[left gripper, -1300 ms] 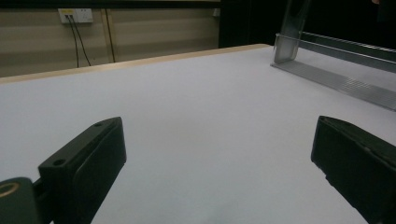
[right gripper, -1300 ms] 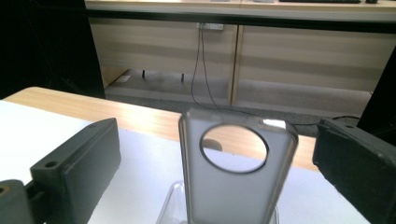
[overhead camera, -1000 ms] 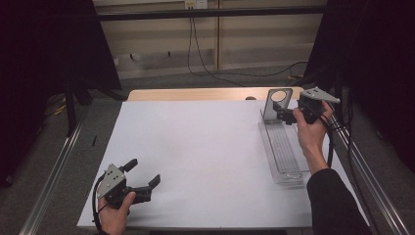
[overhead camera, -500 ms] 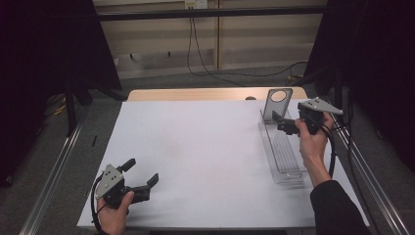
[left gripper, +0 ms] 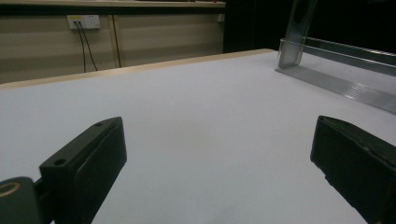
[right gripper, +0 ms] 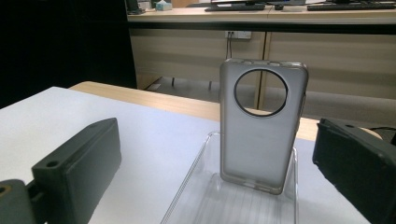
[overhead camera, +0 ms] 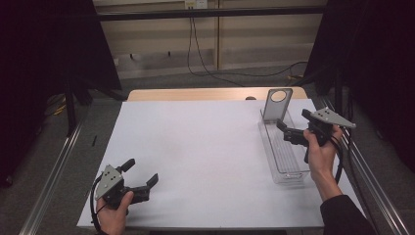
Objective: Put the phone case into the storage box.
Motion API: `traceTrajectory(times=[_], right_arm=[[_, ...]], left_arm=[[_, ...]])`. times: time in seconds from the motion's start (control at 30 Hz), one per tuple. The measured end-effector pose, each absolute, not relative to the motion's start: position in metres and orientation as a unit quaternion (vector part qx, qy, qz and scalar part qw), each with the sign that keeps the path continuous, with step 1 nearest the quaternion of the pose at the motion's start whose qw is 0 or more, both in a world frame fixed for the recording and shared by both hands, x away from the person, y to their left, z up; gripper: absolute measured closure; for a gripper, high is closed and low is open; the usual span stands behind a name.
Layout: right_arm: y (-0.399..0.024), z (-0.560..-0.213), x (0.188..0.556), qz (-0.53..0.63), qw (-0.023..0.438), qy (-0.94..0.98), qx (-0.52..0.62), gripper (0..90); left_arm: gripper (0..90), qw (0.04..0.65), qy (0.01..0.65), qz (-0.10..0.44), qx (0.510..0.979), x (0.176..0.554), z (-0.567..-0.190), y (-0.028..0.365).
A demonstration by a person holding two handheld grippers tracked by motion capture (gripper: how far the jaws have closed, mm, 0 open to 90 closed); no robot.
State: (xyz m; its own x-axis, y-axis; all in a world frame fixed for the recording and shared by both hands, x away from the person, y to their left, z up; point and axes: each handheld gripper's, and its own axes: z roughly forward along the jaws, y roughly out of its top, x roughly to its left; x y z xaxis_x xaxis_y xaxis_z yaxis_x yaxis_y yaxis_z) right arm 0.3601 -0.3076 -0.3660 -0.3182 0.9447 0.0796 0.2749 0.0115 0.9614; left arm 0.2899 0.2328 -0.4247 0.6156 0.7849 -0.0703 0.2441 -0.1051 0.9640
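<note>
While the left gripper (overhead camera: 142,182) lies where it was half a second ago, low at the near left corner of the white table (overhead camera: 195,147), the right gripper (overhead camera: 286,132) has drawn back a little toward the person and sits slightly lower over the tray (overhead camera: 274,147).

Left hand (overhead camera: 115,215): wrapped round the grip from below, forearm entering at the bottom edge; jaws wide apart, nothing between them, pointing right across bare tabletop.

Right hand (overhead camera: 320,149): raised over the table's right side, wrist bent; jaws wide, empty, aimed at the phone case (right gripper: 261,126).

Case: translucent grey, rounded corners, large circular cutout near its top; stands upright, leaning at the far end of the tray. Tray is clear plastic, long and narrow, with a ribbed floor. Table surface matt white with a wooden far edge.
</note>
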Motion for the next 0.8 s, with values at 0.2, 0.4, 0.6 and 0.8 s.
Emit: traceTrajectory(times=[0.2,0.4,0.6,0.8], right_arm=[[-0.309,-0.365,0.342,0.516,0.330,0.634,0.471,1.0],[-0.305,-0.368,0.326,0.519,0.332,0.642,0.456,0.3],[-0.298,-0.378,0.311,0.530,0.327,0.640,0.450,0.0],[-0.296,-0.384,0.296,0.544,0.330,0.622,0.457,0.0]], left_arm=[[3.6,0.563,0.360,0.243,0.703,0.290,-0.424,0.233],[3.7,0.568,0.364,0.233,0.701,0.287,-0.423,0.232],[3.8,0.567,0.361,0.234,0.703,0.287,-0.424,0.231],[4.0,0.567,0.364,0.237,0.700,0.287,-0.424,0.232]])
